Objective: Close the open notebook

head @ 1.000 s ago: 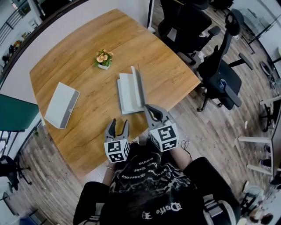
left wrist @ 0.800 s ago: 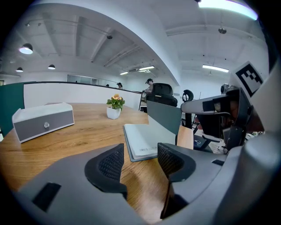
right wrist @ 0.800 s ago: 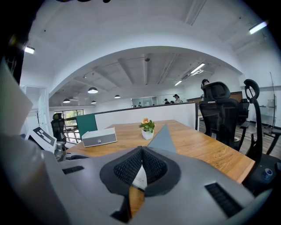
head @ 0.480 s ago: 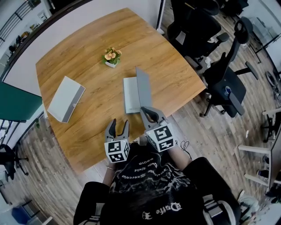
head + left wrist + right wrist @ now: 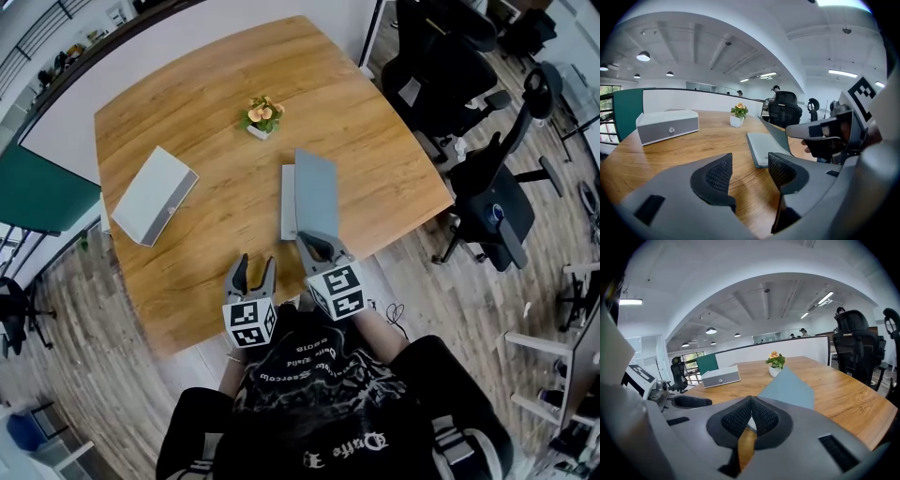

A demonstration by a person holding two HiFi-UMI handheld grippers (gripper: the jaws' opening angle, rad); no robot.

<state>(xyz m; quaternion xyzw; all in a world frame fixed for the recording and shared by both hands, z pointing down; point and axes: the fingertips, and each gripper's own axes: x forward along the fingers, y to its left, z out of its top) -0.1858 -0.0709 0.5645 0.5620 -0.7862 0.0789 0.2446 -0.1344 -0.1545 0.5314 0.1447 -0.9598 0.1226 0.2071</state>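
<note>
Grey right gripper (image 5: pixel 751 400): jaws are pressed together pad to pad, with nothing clamped between them; a blunt closed tip is judged to be kept for pushing, not pinching
Right tip contact: the closed tip is set at the near edge of the raised cover (image 5: pixel 316 187); actual touch cannot be settled from any view
Left gripper (image 5: pixel 750 171): jaws are held well apart and empty, with only bare wood seen between the pads; it is kept back at the near edge, beside the right gripper and apart from the notebook, presumably in reserve
Cover: blue-grey, lifted on the right side and leaned over the pages, so it is judged partway shut
Notebook (image 5: pixel 288 204): laid on the near half of the bench (image 5: pixel 187 122), just ahead of the right gripper, with a strip of white page still exposed on the left
Task state: judged unfinished, since the cover is not yet laid flat
Surroundings: a white box (image 5: pixel 155 195) is placed well apart to the left and a potted plant (image 5: pixel 263 115) beyond the notebook; neither is set in the cover's path
Risk: the cover could be let slip off the tip and fall back open
</note>
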